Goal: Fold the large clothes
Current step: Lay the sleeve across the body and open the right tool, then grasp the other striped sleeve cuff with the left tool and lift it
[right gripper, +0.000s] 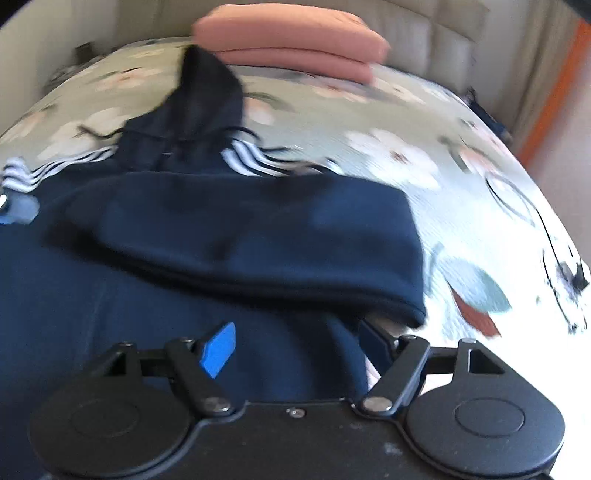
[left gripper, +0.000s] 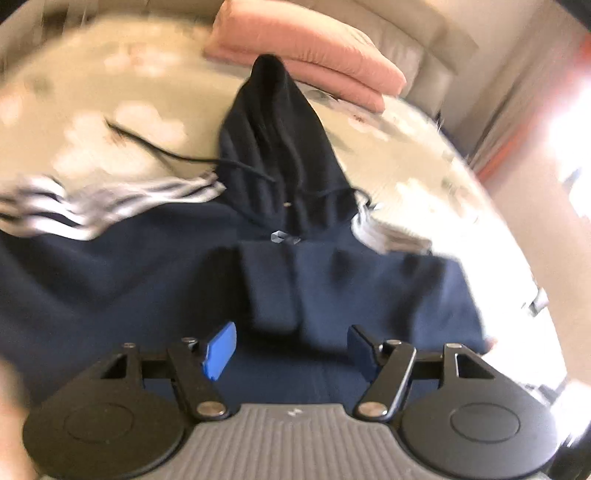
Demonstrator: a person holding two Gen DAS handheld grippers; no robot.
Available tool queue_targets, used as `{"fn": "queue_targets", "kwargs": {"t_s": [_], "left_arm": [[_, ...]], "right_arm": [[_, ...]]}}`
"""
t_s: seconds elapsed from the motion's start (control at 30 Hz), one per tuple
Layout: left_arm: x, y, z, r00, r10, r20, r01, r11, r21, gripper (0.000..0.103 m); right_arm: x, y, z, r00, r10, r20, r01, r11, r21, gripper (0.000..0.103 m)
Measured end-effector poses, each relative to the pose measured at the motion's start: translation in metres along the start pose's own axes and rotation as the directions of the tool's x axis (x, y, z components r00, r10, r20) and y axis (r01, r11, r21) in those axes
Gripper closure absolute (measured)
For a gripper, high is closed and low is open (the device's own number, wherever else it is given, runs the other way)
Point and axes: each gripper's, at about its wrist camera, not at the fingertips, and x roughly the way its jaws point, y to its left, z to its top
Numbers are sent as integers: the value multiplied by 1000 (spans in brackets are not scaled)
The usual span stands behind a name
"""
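A navy hoodie (left gripper: 147, 280) lies flat on a bed, its hood (left gripper: 273, 122) pointing away and its white-striped shoulders (left gripper: 55, 210) showing at the sides. In the right wrist view the hoodie (right gripper: 110, 314) has a navy sleeve (right gripper: 258, 236) folded across its body. My left gripper (left gripper: 291, 347) is open just above the hoodie's body, with nothing between its blue-padded fingers. My right gripper (right gripper: 295, 345) is open over the hoodie near its right edge, empty.
The bed has a pale green floral cover (right gripper: 406, 155). Folded pink bedding (left gripper: 310, 51) lies at the head of the bed, also in the right wrist view (right gripper: 291, 44), before a padded headboard (right gripper: 424, 33). A bright window side (left gripper: 569, 122) is to the right.
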Motion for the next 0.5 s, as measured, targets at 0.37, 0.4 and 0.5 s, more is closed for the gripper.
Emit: {"fn": "queue_targets", "kwargs": {"t_s": [0.37, 0.4, 0.5], "left_arm": [[88, 4, 19, 992, 84, -97, -86, 996, -23, 82], [91, 1, 19, 991, 92, -97, -93, 996, -9, 93], [79, -3, 14, 995, 91, -41, -90, 996, 18, 94]], "right_arm": [[31, -20, 0, 999, 22, -36, -20, 997, 69, 14], [33, -22, -1, 999, 13, -44, -10, 998, 68, 14], [37, -30, -6, 997, -36, -71, 39, 999, 34, 14]]}}
